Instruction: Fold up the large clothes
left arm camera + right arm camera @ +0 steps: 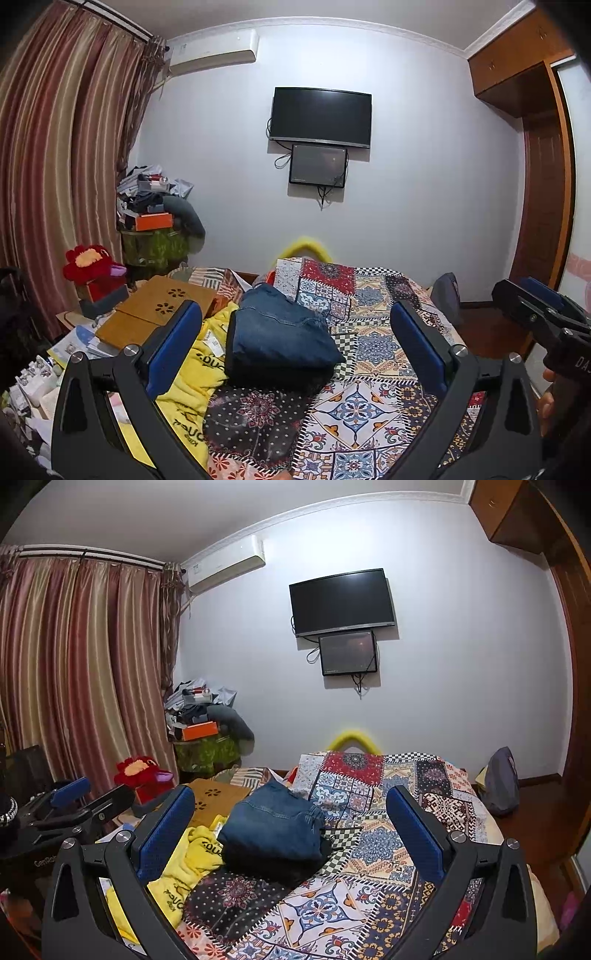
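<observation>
Jeans (280, 332) lie folded in a compact stack toward the bed's (373, 410) left edge; folding looks done. Yellow garment (192, 380) beside them is crumpled, probably next. Left gripper (295, 343) and right gripper (291, 827) hover spread, holding nothing.

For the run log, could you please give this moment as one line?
left gripper open, empty | right gripper open, empty | jeans folded on bedspread

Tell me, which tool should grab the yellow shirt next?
Probably the left tool: the crumpled yellow shirt lies at its left finger, on the folded jeans' left. The right tool, also open, sits farther right.
</observation>
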`<state>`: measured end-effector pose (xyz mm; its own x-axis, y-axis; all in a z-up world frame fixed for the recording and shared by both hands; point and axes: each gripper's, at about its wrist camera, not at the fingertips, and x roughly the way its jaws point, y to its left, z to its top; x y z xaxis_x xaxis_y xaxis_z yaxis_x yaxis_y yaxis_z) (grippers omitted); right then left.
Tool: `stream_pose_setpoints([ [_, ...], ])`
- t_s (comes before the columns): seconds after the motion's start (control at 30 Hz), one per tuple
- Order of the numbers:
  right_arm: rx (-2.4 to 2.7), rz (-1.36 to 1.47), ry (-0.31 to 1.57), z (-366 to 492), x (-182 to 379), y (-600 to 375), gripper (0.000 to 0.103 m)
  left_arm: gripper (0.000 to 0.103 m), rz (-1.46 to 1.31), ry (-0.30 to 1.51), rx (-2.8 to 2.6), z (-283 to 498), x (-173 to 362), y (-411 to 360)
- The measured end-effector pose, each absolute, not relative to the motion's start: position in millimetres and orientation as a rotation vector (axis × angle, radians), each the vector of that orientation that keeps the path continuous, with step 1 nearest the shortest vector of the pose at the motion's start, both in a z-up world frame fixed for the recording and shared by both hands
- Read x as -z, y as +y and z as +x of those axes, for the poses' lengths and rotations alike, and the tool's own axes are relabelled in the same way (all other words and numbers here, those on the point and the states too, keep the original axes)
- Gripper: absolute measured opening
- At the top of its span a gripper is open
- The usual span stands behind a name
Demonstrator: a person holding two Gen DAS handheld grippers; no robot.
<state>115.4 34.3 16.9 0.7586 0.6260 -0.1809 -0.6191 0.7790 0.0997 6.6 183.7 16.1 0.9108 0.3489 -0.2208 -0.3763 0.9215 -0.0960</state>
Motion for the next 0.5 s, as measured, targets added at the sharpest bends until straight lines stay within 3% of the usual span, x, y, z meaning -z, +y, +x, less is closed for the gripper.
stream_pose_setpoints([
  [0.5, -0.672, 0.036, 0.220, 117.8, -14.9, 34.2, 0.103, 0.102, -0.102, 0.203, -0.365, 9.5, -13.4, 175.3],
])
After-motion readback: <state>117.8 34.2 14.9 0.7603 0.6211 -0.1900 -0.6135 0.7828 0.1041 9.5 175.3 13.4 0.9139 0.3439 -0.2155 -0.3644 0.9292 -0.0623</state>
